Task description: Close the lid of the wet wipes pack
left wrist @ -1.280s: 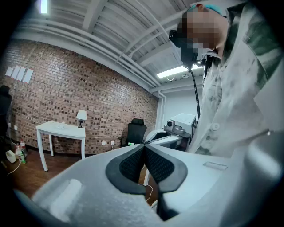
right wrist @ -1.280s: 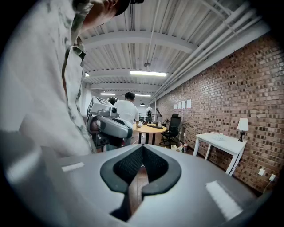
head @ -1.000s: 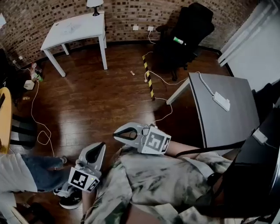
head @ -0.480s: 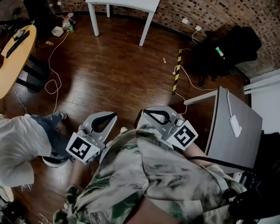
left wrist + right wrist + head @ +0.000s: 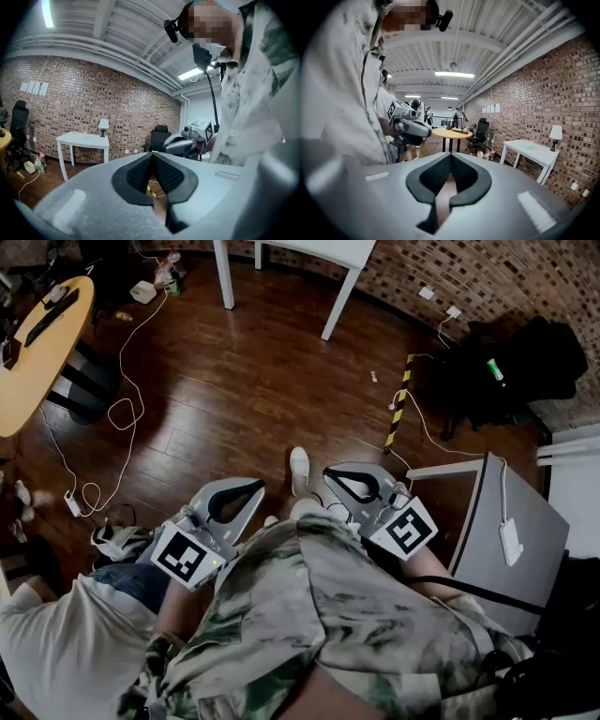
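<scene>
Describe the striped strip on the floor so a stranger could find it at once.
Look at the wooden floor between the white table and the grey table. The strip lies there beside the black chair. Unlike the white cables nearby, it is straight, striped black and yellow.

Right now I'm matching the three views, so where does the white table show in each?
Head view: table at the top edge, centre.
Left gripper view: table at left, mid-height.
Right gripper view: table at right, mid-height.
Shared landmark: brick wall behind it.
</scene>
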`<state>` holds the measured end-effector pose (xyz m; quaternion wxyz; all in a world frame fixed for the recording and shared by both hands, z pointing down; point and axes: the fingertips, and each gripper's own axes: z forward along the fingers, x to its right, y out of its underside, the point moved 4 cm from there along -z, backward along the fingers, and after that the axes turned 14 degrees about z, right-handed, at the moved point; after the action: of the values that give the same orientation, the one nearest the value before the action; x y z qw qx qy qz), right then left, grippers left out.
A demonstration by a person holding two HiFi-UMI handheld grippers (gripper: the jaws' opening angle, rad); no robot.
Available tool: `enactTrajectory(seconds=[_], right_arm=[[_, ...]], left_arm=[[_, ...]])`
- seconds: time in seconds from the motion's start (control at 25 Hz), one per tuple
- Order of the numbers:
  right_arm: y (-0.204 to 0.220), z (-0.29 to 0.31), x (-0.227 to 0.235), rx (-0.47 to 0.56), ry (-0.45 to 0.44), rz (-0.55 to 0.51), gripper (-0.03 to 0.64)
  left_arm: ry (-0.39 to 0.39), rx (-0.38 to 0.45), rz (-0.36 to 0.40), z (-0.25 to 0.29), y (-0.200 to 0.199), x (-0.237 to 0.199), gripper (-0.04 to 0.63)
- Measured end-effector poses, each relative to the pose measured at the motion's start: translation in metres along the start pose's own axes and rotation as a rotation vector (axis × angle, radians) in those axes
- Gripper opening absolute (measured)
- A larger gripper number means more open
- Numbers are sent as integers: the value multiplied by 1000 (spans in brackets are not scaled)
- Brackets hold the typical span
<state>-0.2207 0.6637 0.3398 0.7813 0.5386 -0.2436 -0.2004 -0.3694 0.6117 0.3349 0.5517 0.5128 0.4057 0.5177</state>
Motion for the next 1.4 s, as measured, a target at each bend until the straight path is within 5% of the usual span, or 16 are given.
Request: enactTrajectory(seconds=[0.84, 1.4], right_arm=[[-41, 39, 263, 16, -53, 30, 3], [-51, 82, 353, 4, 25, 31, 3]], left_arm=[[-29, -107, 15, 216, -32, -179, 2], [24, -49, 9, 281, -16, -268, 2]])
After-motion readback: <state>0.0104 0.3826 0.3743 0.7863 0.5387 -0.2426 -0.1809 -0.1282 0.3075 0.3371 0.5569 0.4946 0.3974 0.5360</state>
